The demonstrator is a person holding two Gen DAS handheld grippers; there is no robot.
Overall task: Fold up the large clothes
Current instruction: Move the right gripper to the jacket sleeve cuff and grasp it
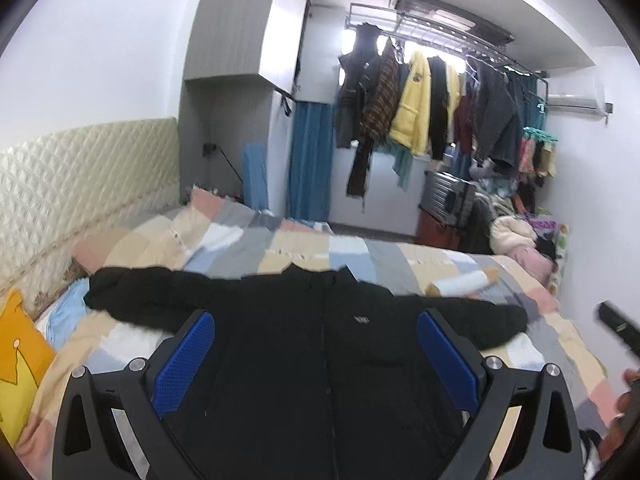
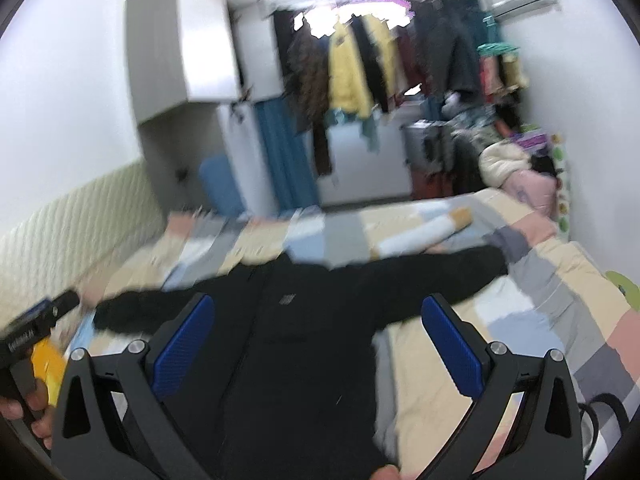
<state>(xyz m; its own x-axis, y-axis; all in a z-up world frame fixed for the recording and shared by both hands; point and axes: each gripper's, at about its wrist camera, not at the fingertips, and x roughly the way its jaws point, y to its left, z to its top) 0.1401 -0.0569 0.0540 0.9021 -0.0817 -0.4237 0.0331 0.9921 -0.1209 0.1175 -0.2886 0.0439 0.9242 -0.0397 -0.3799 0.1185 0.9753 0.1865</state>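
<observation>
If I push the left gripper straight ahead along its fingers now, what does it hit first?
Most likely the black jacket, spread flat on the patchwork bedspread. The open left gripper is aimed at its chest, near the zipper. Depth is unclear, but nothing else sits between.

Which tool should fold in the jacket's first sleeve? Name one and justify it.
Either could, but probably the left tool. It hangs open, centred over the black jacket, and its view is sharp. The right tool, also open, sits over the jacket's edge in a blurred view.
</observation>
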